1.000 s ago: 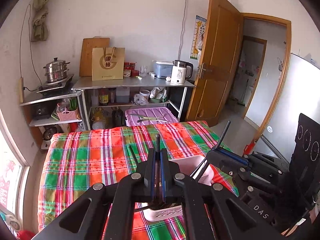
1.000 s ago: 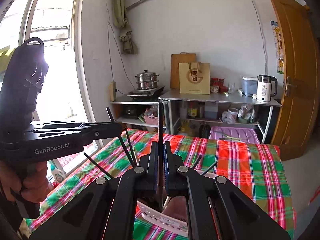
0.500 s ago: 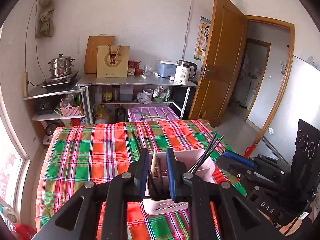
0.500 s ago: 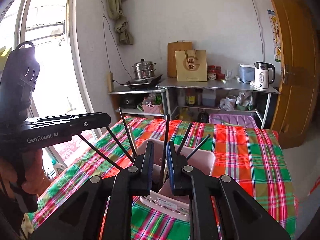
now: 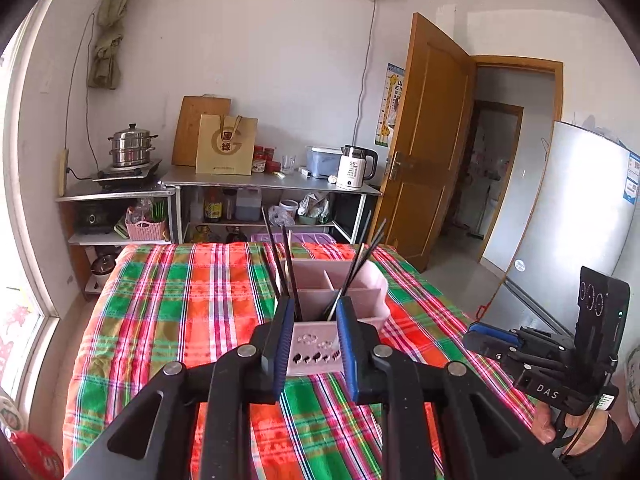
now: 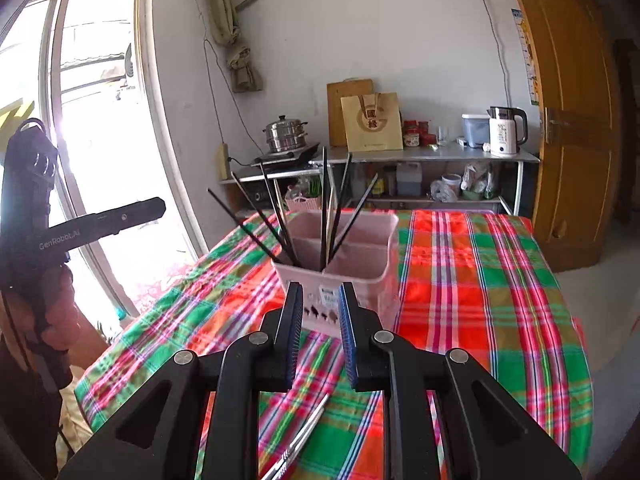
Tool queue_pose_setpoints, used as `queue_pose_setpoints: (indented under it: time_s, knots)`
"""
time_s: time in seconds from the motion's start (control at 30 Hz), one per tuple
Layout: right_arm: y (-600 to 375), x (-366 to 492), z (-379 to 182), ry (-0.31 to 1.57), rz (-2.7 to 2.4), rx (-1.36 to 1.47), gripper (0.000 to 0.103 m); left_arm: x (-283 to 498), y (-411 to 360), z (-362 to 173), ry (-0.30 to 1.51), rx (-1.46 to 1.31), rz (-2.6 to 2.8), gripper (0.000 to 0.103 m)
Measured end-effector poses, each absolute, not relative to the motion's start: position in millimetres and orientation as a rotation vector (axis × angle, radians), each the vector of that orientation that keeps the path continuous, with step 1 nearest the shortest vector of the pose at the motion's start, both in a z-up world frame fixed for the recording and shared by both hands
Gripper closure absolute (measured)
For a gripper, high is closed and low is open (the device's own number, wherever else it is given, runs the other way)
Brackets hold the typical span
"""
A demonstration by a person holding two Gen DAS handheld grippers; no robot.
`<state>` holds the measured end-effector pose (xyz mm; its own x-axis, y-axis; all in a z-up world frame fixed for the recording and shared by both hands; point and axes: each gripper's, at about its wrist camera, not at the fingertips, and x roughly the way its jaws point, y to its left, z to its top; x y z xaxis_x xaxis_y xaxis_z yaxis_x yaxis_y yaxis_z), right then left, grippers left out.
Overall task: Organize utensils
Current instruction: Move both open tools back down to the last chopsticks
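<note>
Near the middle of the plaid-covered counter [image 5: 168, 320] stands the pink utensil caddy [image 5: 340, 292], with dark chopsticks [image 6: 280, 224] already leaning in its compartments, so most of the sorting looks done. Both the left tongs [image 5: 312, 332] and the right tongs [image 6: 320, 320] are spreading apart with nothing between them. What seems left is the metal utensil [image 6: 304, 436] lying at the near edge, below the right tongs.

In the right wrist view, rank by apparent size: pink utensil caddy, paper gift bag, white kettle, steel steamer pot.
1. pink utensil caddy, though it sits nearest the camera
2. paper gift bag
3. steel steamer pot and white kettle: too alike to rank
</note>
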<state>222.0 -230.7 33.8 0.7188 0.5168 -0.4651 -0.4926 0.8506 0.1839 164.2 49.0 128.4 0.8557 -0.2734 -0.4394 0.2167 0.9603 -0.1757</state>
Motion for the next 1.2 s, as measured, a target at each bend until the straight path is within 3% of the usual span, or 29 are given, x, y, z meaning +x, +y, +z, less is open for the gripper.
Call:
queue_pose_setpoints:
  time_s: [0.43,0.83,1.2]
  knots:
    - [-213.9,180.4,-67.2,0.793,0.564,0.03,0.084,105.8,47.9,31.6,0.621,-0.188,-0.263,0.078]
    - [-193.5,188.0,-96.5,0.889,0.544,-0.026,0.084,99.1,66.5,18.1,0.65,-0.249,-0.227,0.078]
    - [-207.6,195.9,-96.3,0.897,0.501,-0.101,0.089,119.9,30.1,4.1,0.734,-0.218,-0.302,0.078]
